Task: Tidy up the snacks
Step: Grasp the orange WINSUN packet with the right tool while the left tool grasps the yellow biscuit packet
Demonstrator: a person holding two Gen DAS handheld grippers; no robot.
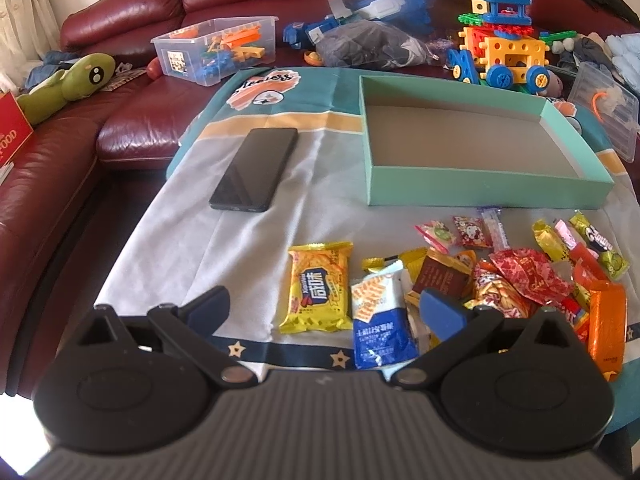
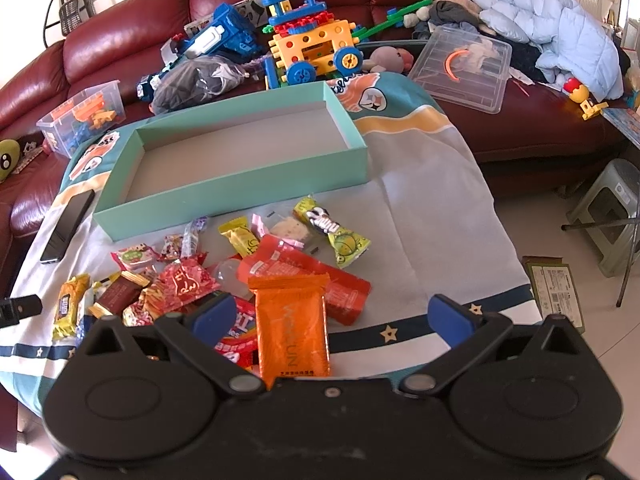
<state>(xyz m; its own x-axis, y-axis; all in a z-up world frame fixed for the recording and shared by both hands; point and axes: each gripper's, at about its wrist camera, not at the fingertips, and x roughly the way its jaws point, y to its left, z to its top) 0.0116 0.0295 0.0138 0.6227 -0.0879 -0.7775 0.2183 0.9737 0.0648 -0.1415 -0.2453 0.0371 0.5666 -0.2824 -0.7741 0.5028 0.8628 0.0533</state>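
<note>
A heap of wrapped snacks (image 1: 516, 276) lies on the cloth-covered table in front of a shallow teal box (image 1: 472, 196) with a bare grey inside. My left gripper (image 1: 324, 308) is open above a yellow snack pack (image 1: 320, 292) and a blue-and-white pack (image 1: 380, 320), holding nothing. My right gripper (image 2: 332, 316) is open and empty above an orange packet (image 2: 292, 340) and a red packet (image 2: 320, 280). The teal box (image 2: 240, 196) and the snack heap (image 2: 180, 280) also show in the right wrist view.
A black phone (image 1: 256, 168) lies left of the box. Toy vehicles (image 1: 500, 52), a clear bin of bricks (image 1: 216, 52), a clear lid (image 2: 464, 68) and a green plush (image 1: 68, 80) sit on the red sofa. A stool (image 2: 608, 212) stands on the floor at right.
</note>
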